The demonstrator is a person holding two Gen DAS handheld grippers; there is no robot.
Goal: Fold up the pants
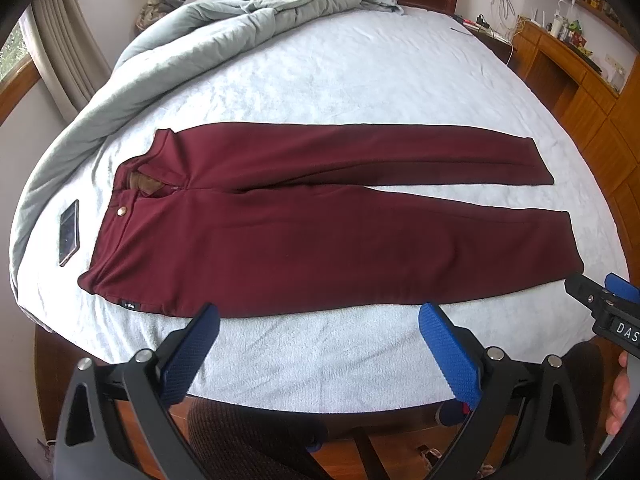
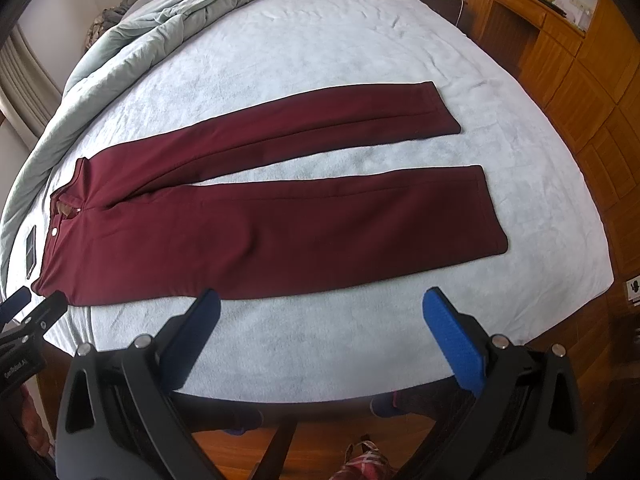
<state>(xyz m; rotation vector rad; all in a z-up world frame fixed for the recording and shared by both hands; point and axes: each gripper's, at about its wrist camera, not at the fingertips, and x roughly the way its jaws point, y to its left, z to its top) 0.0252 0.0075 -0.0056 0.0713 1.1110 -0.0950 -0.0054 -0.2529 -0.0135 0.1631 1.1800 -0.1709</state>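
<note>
Dark red pants (image 1: 320, 224) (image 2: 256, 224) lie flat across the pale bed (image 1: 320, 76), waistband to the left, both legs stretched to the right with a narrow gap between them. My left gripper (image 1: 319, 314) hovers open just short of the pants' near edge, nothing between its blue pads (image 1: 188, 356). My right gripper (image 2: 321, 300) is open too, above the sheet just before the near leg. Each gripper shows at the edge of the other's view: the right one (image 1: 604, 308) by the near cuff, the left one (image 2: 28, 320) by the waistband corner.
A phone (image 1: 69, 233) lies on the sheet left of the waistband. A grey duvet (image 1: 224, 20) is bunched along the far left side up to the headboard. Wooden cabinets (image 2: 560, 64) stand to the right. A person's legs and feet show below the bed's near edge.
</note>
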